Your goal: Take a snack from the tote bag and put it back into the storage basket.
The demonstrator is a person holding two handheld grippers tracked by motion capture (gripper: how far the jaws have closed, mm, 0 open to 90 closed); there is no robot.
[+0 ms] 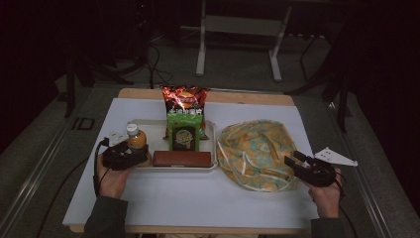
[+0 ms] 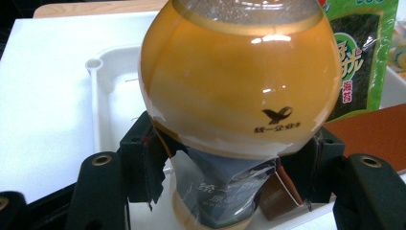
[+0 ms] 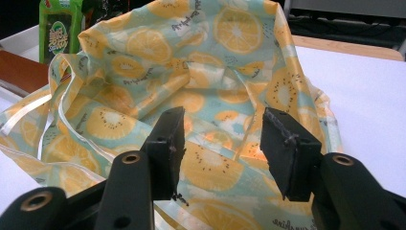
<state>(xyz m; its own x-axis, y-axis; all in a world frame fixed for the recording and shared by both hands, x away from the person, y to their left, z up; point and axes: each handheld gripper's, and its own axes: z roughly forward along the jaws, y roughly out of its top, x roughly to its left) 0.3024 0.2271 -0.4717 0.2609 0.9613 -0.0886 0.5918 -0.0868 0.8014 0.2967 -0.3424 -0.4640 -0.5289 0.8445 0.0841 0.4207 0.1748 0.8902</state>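
Observation:
An orange juice bottle [image 1: 136,140] with a white cap stands at the left end of a white tray [image 1: 214,148]. My left gripper [image 1: 132,153] is shut on its lower, narrower part. In the left gripper view the two pads press the wrinkled label of the bottle [image 2: 239,81] from both sides, with the gripper [image 2: 230,163] low on it. A crumpled fruit-print bag [image 1: 252,148] lies right of the tray. My right gripper [image 1: 293,157] is open at the bag's right edge. In the right gripper view its jaws [image 3: 222,143] stand apart just above the bag [image 3: 191,57], gripping nothing.
On the tray stand a green seaweed pack [image 1: 184,134] and, behind it, a red chips bag [image 1: 185,99]. A brown flat box [image 1: 182,158] lies along the tray's front edge. A white board [image 1: 198,198] covers the tabletop. Dark floor and table legs lie beyond.

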